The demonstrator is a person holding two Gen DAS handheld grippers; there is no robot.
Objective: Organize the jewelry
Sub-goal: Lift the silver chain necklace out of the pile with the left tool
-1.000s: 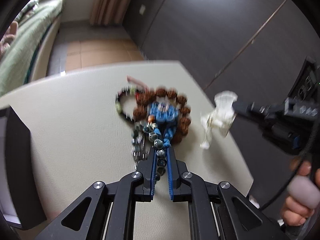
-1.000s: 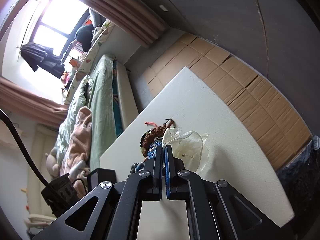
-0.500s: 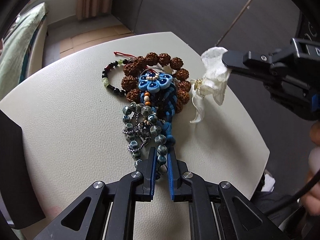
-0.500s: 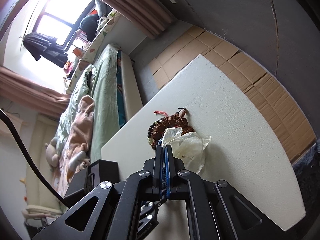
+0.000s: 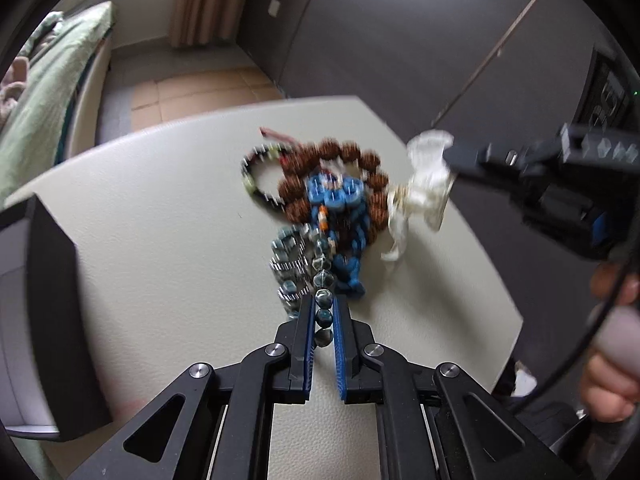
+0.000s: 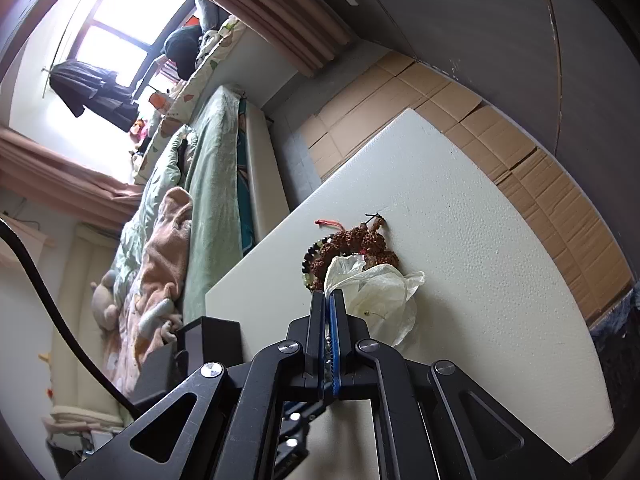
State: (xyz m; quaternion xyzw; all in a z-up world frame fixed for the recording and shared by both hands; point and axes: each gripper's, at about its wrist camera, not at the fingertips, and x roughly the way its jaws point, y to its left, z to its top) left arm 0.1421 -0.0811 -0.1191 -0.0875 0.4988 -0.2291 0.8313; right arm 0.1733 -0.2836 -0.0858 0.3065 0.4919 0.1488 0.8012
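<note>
My left gripper (image 5: 323, 300) is shut on a strand of grey-blue glass beads (image 5: 322, 278) that runs from its pads back to a jewelry pile on the cream table (image 5: 160, 240). The pile holds a brown seed-bead bracelet (image 5: 295, 208), a blue flower piece (image 5: 334, 193), a black-and-green bead bracelet (image 5: 250, 176) and a silver chain (image 5: 286, 268). To the pile's right, my right gripper (image 5: 452, 154) is shut on a thin white bag (image 5: 428, 178). In the right wrist view, that gripper (image 6: 330, 294) pinches the bag (image 6: 380, 292) just in front of the brown beads (image 6: 356, 240).
A black box (image 5: 52, 320) stands at the table's left edge, and shows beside the right gripper as the box (image 6: 208, 336). A person's hand (image 5: 612, 380) grips the right tool's handle. A bed (image 6: 200, 200) lies beyond the table (image 6: 480, 280), above a cardboard-covered floor (image 6: 520, 160).
My left gripper has pulled back from the pile, drawing the bead strand out with it; the picture is blurred. The right gripper keeps the bag beside the pile.
</note>
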